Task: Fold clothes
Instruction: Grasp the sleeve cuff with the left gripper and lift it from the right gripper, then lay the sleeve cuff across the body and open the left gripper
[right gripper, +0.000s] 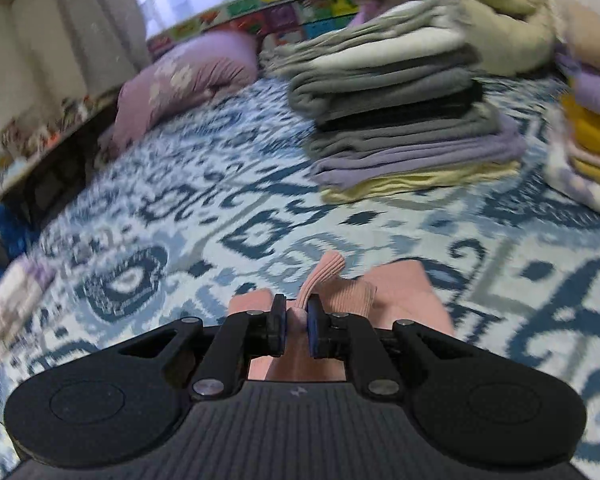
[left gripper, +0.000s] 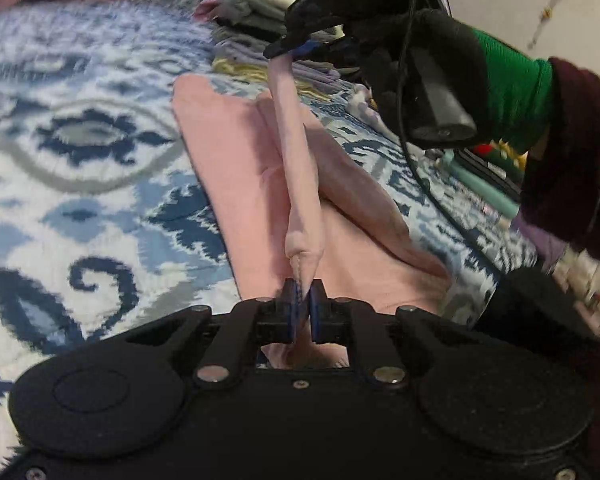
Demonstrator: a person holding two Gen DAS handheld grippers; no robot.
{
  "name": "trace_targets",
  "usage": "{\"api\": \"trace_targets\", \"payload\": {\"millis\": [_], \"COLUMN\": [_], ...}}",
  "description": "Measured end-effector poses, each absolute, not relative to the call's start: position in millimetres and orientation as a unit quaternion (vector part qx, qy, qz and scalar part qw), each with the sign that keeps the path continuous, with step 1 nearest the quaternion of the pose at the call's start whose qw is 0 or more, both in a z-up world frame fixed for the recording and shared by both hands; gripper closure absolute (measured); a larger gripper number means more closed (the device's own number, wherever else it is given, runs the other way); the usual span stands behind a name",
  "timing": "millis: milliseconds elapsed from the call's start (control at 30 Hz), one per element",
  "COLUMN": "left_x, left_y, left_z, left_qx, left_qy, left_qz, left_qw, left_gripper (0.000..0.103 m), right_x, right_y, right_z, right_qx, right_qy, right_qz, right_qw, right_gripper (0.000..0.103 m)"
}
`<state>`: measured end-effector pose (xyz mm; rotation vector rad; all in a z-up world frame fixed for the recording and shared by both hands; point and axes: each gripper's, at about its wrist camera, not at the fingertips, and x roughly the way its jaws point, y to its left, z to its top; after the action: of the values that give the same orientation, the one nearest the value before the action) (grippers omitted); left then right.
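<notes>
Left wrist view: the left tongs (left gripper: 305,292) are pinched tight on one end of a pink garment (left gripper: 236,168), and the right tongs (left gripper: 296,46), gripped by a gloved hand (left gripper: 432,56) with a green cuff (left gripper: 516,100), clamp the other end of the same stretched strip. That strip hangs taut between the two tongs above the rest of the garment, which lies flat on the patterned blue and white bedspread (left gripper: 80,140). A black cable (left gripper: 420,168) trails from the right tongs down across the bedspread, just beside the garment's right edge.

Right wrist view: the right tongs (right gripper: 296,322) squeeze a ribbed pink cuff (right gripper: 324,276), with more of the garment (right gripper: 404,284) spread below. Ahead on the bedspread (right gripper: 180,208) stands a stack of folded clothes (right gripper: 400,112) in grey, black, lilac and yellow, well apart from the garment. A second pile (right gripper: 588,140) sits at the right edge, and a mauve pillow (right gripper: 188,76) lies at the far left by a colourful border (right gripper: 260,12). Open bedspread lies between the garment and the stack. Both views are blurred.
</notes>
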<state>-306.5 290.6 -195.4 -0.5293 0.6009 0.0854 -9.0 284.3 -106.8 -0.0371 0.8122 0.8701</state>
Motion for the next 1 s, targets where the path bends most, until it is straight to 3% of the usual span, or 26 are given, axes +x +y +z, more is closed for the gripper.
{"api": "trace_targets", "payload": {"millis": [200, 500, 633, 667, 733, 833, 1000], "left_x": [-309, -301, -301, -302, -303, -305, -310], "left_y": [309, 298, 301, 302, 303, 303, 311], "left_z": [-202, -202, -204, -204, -204, -202, -199], "left_qx": [-0.327, -0.284, -0.285, -0.288, -0.292, -0.296, -0.316], "left_qy": [0.291, 0.312, 0.319, 0.319, 0.317, 0.309, 0.289], "left_qz": [0.032, 0.017, 0.014, 0.013, 0.011, 0.006, 0.024], "left_qw": [0.898, 0.906, 0.904, 0.903, 0.902, 0.904, 0.903], "left_gripper": [0.098, 0.098, 0.097, 0.096, 0.088, 0.059, 0.058], "right_x": [-22, -35, -34, -31, -22, -7, -6], "right_y": [325, 363, 366, 362, 348, 321, 257], "right_z": [-119, -143, -139, -134, -122, -107, -107], "right_qx": [-0.081, -0.149, -0.134, -0.121, -0.099, -0.074, -0.07], "right_qy": [0.381, 0.392, 0.395, 0.395, 0.388, 0.376, 0.352], "right_qz": [0.418, 0.429, 0.46, 0.468, 0.475, 0.478, 0.491], "right_qw": [0.82, 0.8, 0.784, 0.782, 0.784, 0.791, 0.794], "right_gripper": [0.091, 0.091, 0.07, 0.069, 0.067, 0.065, 0.065]}}
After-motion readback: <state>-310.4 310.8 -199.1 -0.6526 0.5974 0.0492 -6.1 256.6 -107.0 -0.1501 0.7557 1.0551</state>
